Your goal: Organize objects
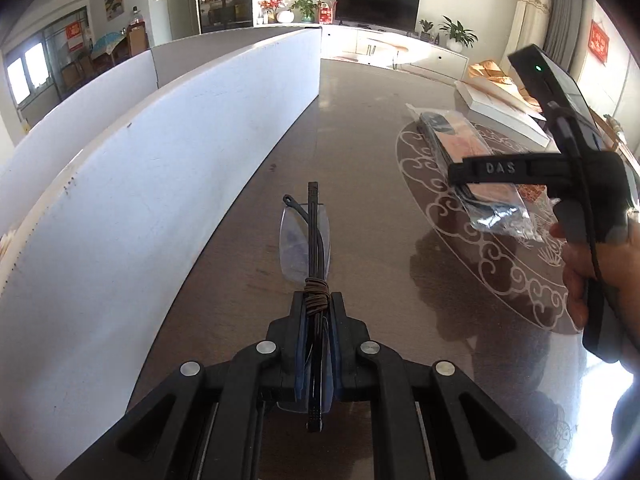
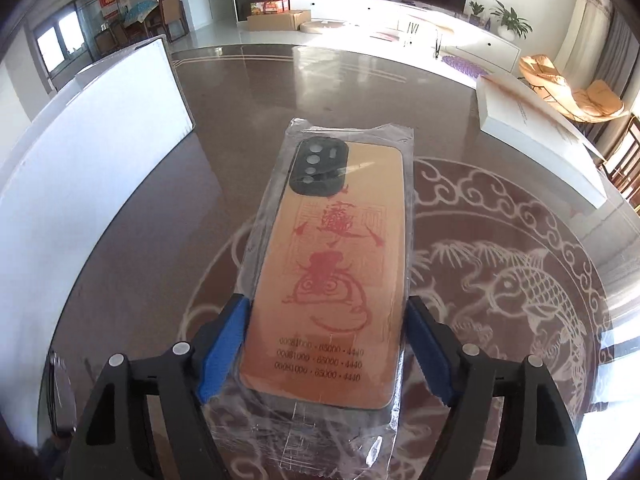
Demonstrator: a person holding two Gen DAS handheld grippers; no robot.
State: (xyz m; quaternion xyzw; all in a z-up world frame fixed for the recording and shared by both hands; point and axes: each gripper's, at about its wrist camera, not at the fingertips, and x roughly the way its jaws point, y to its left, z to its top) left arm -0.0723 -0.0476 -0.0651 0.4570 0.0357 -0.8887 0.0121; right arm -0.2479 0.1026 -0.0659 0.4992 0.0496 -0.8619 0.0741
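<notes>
A pair of folded rimless glasses [image 1: 306, 236] with dark arms and a brown cord wound round them sticks out forward from my left gripper [image 1: 316, 300], which is shut on them just above the brown table [image 1: 360, 128]. An orange phone case with a red print, sealed in a clear plastic bag [image 2: 340, 260], lies on the table's white fish pattern. My right gripper [image 2: 326, 320] straddles its near end, blue pads [image 2: 224, 344] against both long sides of the bag. In the left wrist view the bagged case [image 1: 464, 148] lies under the right gripper's finger [image 1: 500, 168].
A tall white board [image 1: 160, 160] stands along the table's left side [image 2: 100, 140]. A flat white box [image 2: 540, 140] lies at the table's far right edge. A person's hand [image 1: 580, 272] grips the right gripper's handle. Beyond the table are a TV cabinet and chairs.
</notes>
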